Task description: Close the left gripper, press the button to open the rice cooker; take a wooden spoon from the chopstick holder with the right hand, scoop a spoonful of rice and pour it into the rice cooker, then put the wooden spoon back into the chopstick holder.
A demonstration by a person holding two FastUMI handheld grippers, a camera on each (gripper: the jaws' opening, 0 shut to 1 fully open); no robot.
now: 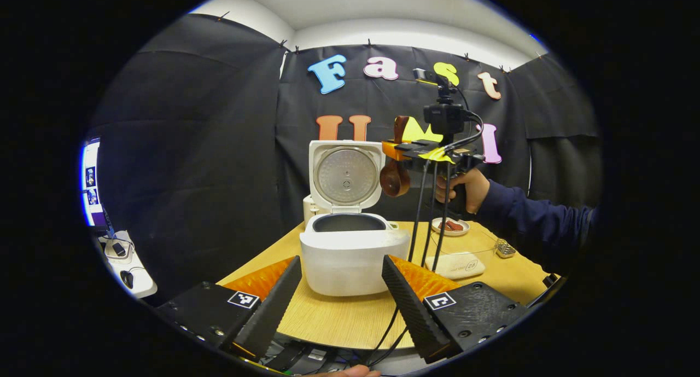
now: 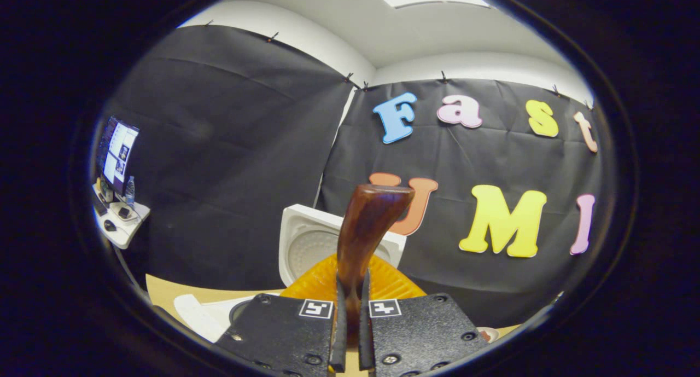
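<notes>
Left tool (image 1: 342, 297), nearest in the left gripper view, jaws spread wide and holding nothing, low over the near edge of the wooden desk (image 1: 339, 317). Beyond it, the white rice cooker (image 1: 353, 251) on the desk, lid raised upright, inner pot exposed. Farther, above and right of the cooker, a hand (image 1: 462, 188) holds the right tool (image 2: 350, 317), clamped on the wooden spoon (image 2: 363, 229), handle upward, bowl hanging beside the lid.

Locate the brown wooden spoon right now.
The brown wooden spoon is clamped in the right tongs; in the left gripper view its bowl hangs beside the raised lid of the open white rice cooker, above the table.
</notes>
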